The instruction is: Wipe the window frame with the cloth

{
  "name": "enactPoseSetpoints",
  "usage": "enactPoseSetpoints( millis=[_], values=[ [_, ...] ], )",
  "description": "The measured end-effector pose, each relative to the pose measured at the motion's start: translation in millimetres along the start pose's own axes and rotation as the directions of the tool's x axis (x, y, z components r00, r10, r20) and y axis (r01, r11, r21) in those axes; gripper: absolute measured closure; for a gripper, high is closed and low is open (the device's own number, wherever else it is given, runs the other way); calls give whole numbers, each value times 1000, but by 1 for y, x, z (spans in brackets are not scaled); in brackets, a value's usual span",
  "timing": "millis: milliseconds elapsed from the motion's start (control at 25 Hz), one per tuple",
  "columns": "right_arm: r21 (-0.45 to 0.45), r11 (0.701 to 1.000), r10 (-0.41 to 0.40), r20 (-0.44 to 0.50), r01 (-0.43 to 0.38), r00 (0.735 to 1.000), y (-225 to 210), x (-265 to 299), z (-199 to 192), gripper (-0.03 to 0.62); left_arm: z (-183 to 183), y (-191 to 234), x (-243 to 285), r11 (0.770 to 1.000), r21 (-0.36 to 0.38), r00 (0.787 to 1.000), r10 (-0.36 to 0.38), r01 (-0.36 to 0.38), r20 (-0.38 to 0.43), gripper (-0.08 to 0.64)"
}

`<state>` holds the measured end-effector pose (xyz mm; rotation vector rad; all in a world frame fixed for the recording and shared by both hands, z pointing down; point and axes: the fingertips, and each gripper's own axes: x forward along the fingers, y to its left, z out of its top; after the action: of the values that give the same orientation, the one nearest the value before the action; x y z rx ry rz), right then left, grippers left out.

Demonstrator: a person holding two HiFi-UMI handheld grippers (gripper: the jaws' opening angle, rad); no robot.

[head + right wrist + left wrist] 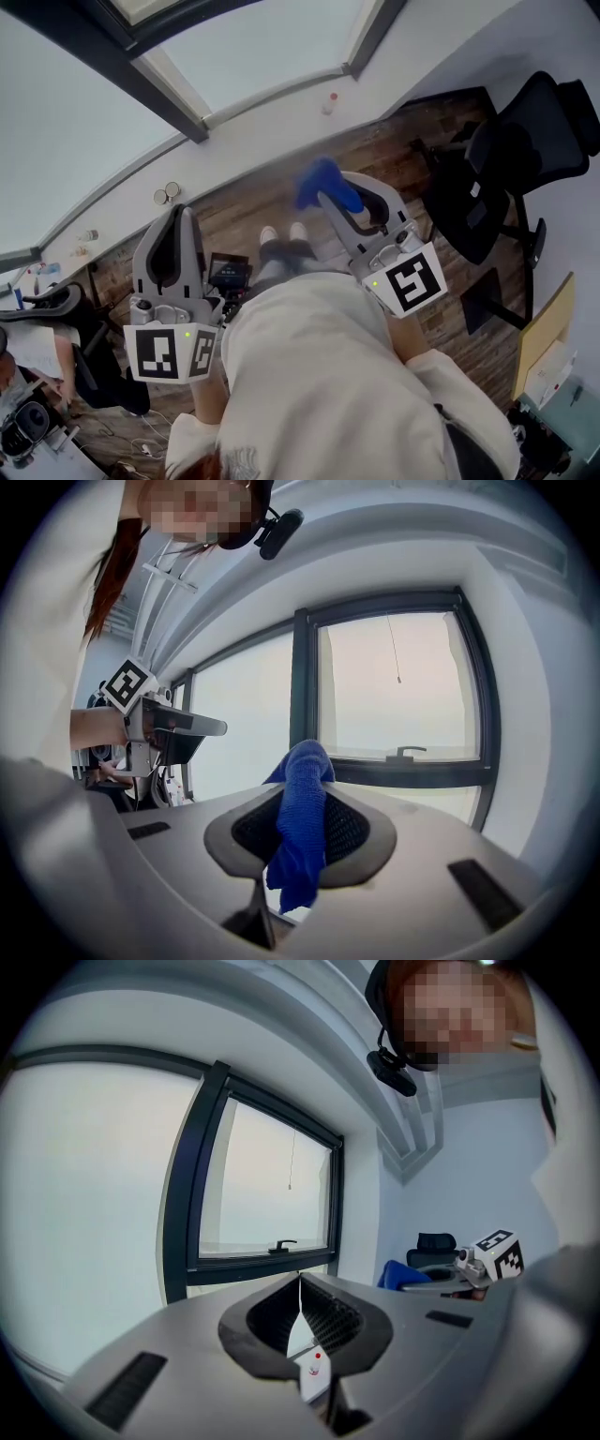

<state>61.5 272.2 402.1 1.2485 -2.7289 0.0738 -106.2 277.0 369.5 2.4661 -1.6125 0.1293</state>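
While the left hand-held gripper (300, 1286) is closed, the right hand-held gripper (309, 794) pinches cloth (298, 841).

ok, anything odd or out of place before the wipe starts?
Nothing stands out. The blue cloth is clamped in the right gripper, and the left gripper is shut and empty. The window frame looks intact, and a small bottle sits on the sill.

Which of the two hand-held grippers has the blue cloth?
The right gripper: its jaws are shut on the blue cloth, which bunches out of them. The left gripper has its jaws together on nothing.
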Motion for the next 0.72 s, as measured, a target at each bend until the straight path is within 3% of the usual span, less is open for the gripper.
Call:
enactPoseSetpoints(
  millis=[240,720],
  values=[
    [25,998,50,-15,-49,999,-7,-11,-9,511,-3,-24,4,1000,23,1000,-18,17,18,551],
    [34,999,15,-67,-12,998,-38,14,-17,511,-10,-5,44,997,-68,999,-44,45,5,551]
  ],
)
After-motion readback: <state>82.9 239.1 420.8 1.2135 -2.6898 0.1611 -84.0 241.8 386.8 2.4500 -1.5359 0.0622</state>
